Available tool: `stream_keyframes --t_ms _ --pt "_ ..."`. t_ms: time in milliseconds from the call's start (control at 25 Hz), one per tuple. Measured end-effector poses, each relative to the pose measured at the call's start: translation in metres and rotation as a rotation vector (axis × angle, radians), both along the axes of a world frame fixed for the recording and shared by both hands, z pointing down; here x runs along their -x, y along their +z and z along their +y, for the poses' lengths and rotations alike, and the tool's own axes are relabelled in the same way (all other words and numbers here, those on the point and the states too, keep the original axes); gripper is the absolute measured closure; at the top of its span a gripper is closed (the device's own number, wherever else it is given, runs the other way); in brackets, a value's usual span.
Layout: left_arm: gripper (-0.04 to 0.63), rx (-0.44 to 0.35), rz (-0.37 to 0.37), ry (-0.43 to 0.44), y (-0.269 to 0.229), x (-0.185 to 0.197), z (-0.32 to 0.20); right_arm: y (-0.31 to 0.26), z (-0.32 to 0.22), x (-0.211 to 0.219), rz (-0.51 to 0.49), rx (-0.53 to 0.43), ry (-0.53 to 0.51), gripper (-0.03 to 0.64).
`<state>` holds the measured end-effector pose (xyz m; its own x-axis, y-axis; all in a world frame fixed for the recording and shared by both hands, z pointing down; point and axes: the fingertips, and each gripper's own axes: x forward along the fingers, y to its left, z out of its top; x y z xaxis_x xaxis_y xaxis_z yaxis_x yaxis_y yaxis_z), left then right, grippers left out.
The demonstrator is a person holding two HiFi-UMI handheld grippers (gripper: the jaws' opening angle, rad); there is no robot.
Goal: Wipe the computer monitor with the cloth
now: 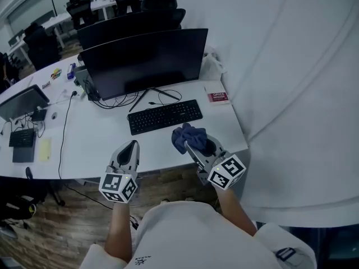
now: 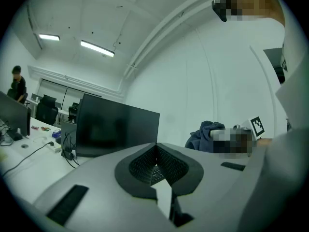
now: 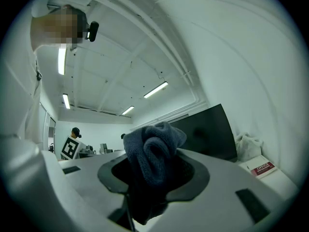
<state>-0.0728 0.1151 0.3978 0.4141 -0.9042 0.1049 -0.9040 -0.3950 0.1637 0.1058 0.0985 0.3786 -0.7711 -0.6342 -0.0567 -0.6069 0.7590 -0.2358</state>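
Closest to the head camera sat the two marker cubes, one on the left gripper at seven o'clock and one on the right gripper at five o'clock. Both grippers were held over the near edge of the white surface. Bunched at the right gripper's tip was the dark blue cloth, at five o'clock of the black keyboard. At twelve o'clock of the keyboard stood the dark computer monitor, well apart from the cloth.

Only the right gripper view showed the grip itself: its fingers were clamped on the cloth, which bulged up between them. The left gripper view alone showed that gripper's ribbed fingers pressed together with nothing between them. It also caught a person far back in the office, under ceiling strip lights.

At three o'clock of the monitor's foot lay a red-and-white box printed "OFFICE". The smaller print beneath was too small to read.
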Motion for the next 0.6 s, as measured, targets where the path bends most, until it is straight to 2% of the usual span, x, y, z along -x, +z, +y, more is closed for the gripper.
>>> stream_keyframes --t_ms 360,600 --pt "0.589 0.005 0.01 -0.006 0.004 0.033 0.025 0.009 0.018 0.027 0.004 0.026 0.008 0.455" --pt "0.589 0.008 0.002 -0.04 0.008 0.056 0.03 0.008 0.012 0.049 -0.004 0.021 -0.026 0.455"
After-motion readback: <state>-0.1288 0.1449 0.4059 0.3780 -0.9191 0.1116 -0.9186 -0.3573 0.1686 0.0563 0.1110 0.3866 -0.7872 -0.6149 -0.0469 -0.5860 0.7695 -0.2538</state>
